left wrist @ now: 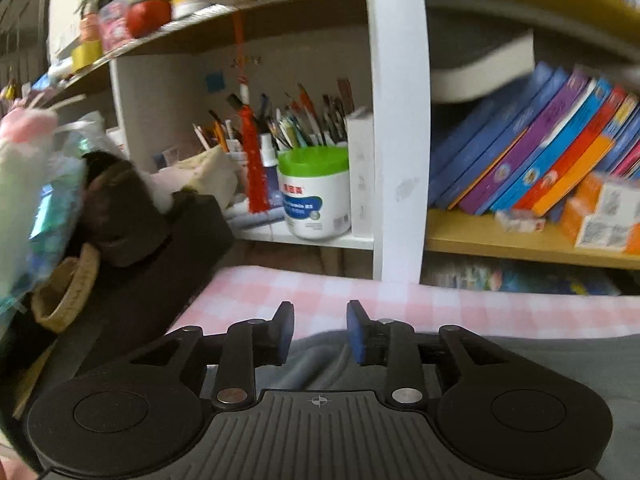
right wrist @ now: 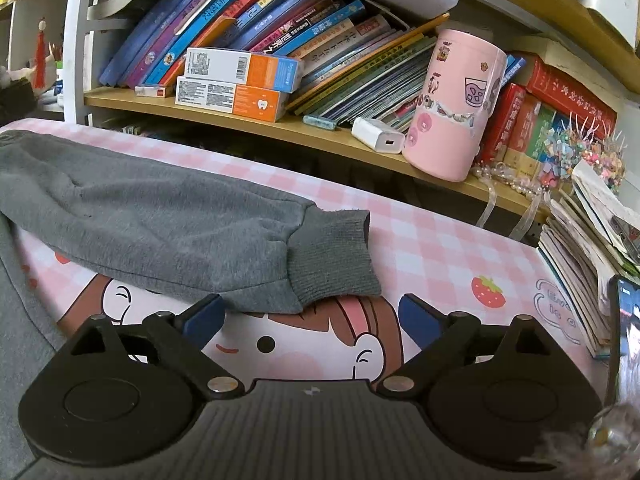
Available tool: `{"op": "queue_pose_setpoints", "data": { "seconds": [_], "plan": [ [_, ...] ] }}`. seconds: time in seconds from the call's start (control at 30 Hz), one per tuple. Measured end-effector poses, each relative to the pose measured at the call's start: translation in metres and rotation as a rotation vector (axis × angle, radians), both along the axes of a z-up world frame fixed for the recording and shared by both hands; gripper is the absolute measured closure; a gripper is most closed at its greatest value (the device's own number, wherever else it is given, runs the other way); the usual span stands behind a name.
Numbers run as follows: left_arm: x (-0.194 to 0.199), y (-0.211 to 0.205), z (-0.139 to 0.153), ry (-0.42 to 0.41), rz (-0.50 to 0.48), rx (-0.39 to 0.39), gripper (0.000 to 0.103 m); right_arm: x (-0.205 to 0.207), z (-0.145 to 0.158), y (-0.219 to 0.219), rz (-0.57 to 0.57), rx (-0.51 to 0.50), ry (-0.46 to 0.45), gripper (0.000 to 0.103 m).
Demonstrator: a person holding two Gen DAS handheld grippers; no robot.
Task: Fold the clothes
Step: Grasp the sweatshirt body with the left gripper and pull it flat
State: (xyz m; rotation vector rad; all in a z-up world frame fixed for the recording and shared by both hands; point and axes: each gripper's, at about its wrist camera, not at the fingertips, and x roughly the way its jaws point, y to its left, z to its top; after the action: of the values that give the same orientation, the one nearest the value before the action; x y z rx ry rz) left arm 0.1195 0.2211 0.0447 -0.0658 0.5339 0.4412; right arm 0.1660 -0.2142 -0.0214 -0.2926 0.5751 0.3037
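1. step in hand, as i judge it: early in folding a grey knitted sweatshirt (right wrist: pixel 152 220). its sleeve lies flat across the pink checked cartoon table mat (right wrist: pixel 440 248), and the ribbed cuff (right wrist: pixel 336 256) is not yet folded in.
2. right gripper (right wrist: pixel 312 320) is spread wide and holds nothing. the cuff lies just beyond its blue pads, nearer the left one and not between them.
3. left gripper (left wrist: pixel 320 332) has a narrow gap between its pads and pinches nothing. grey fabric (left wrist: pixel 520 356) lies under and past it, and the view is blurred.
4. where the garment is: on the mat, in front of the wooden bookshelf (right wrist: pixel 280 128). the sleeve runs from the left side of the right wrist view to the mat's middle, and the body goes off frame at left.
5. next move likely calls for closing the right pads on the cuff, then carrying the sleeve back over the body. the left gripper would need to pin or lift the body edge. risk: the cuff slipping out.
6. containers: a white tub with a green lid (left wrist: pixel 316 196) stands on the white shelf section, left of the white upright. behind it a holder is crowded with pens and brushes (left wrist: pixel 288 120).
7. a pink stickered cylinder tin (right wrist: pixel 452 104) stands on the wooden bookshelf right of the leaning books (right wrist: pixel 240 20); contents hidden.
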Motion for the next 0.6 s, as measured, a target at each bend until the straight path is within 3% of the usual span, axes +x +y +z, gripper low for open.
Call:
{"op": "queue_pose_setpoints", "data": {
  "seconds": [0.23,0.33,0.47,0.6],
  "plan": [
    [-0.077,-0.005,-0.007,-0.069,0.016,-0.080,0.073,0.001,-0.001,0.002,0.007,-0.007,0.013,0.009],
    [-0.093,-0.010,-0.017,-0.026,-0.011,-0.100,0.073,0.001,-0.001,0.001,0.007,-0.002,0.014,0.008],
    [-0.096,-0.008,-0.034,0.104,-0.006,-0.107,0.077,0.001,-0.001,0.000,0.005,0.003,0.018,0.009],
    [-0.095,0.003,-0.040,0.128,0.014,-0.073,0.073,0.003,-0.001,-0.002,0.003,0.012,0.025,0.009]
  ]
}}
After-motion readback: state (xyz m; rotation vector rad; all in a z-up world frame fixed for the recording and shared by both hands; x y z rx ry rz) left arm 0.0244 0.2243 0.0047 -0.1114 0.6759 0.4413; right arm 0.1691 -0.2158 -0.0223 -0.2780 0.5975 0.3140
